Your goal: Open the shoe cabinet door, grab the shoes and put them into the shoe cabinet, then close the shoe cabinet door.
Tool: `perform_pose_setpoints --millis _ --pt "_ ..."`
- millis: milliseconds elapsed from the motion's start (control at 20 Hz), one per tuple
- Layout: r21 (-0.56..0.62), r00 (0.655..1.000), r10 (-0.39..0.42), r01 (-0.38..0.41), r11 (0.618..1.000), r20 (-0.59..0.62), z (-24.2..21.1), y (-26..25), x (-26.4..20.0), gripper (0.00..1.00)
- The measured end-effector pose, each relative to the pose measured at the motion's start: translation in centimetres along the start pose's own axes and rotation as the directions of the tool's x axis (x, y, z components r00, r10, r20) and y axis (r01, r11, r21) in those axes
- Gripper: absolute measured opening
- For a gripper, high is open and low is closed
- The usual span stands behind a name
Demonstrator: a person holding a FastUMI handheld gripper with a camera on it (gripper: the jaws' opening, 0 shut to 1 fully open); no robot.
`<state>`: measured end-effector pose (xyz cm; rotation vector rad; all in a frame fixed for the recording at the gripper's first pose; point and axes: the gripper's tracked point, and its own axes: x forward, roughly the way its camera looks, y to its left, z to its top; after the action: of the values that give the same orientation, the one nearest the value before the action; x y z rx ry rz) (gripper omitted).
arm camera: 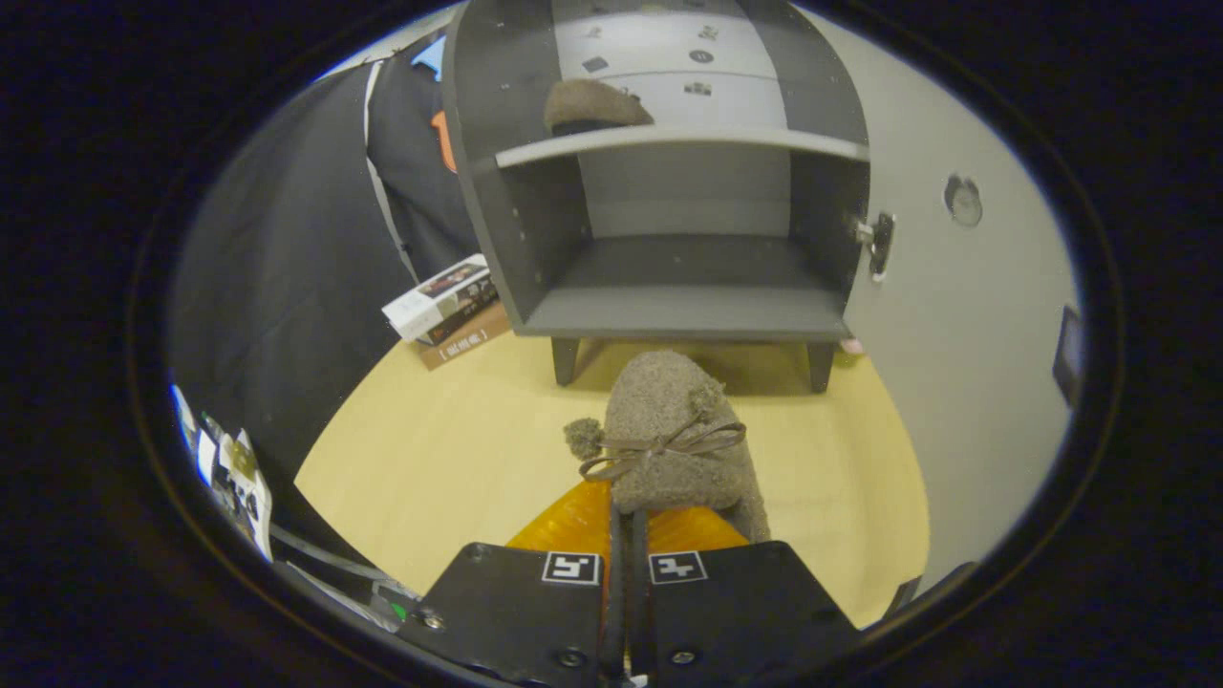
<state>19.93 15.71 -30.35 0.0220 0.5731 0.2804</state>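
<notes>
Claw [629,535] clamped on shoe [669,430], toe pointing straight at open cabinet [669,239]; empty lower shelf [683,306] dead ahead, frame center.

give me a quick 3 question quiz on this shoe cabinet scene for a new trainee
1. True or false: the cabinet door is shut.
2. Where is the other shoe? A) upper shelf B) lower shelf C) on the floor
3. What is the gripper holding?

Key
1. False: it stands open beside the cabinet.
2. A: it sits on the upper shelf; the lower shelf is bare.
3. A shoe with a bow, pinched at its near edge between the closed fingers, toe pointing toward the cabinet.
</notes>
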Motion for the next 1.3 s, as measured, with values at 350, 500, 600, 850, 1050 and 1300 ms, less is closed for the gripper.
perform_pose_setpoints --millis 350,500,600,850,1050,1300 --pt "-0.037 0.981 -0.025 0.033 0.999 0.193 11.2 0.9 -4.9 0.06" --pt "-0.065 0.961 -0.061 0.081 0.995 0.268 15.8 0.7 -6.0 0.06" --pt "-0.054 0.951 -0.071 0.092 0.994 0.302 18.7 0.6 -6.3 0.06" --pt "-0.047 0.914 -0.106 0.135 0.990 0.391 26.5 -0.5 -5.4 0.06" --pt "-0.021 0.902 -0.123 0.145 0.989 0.414 31.8 -1.0 -2.4 0.06" --pt "-0.019 0.912 -0.138 0.158 0.987 0.387 35.7 -2.5 3.3 0.06"
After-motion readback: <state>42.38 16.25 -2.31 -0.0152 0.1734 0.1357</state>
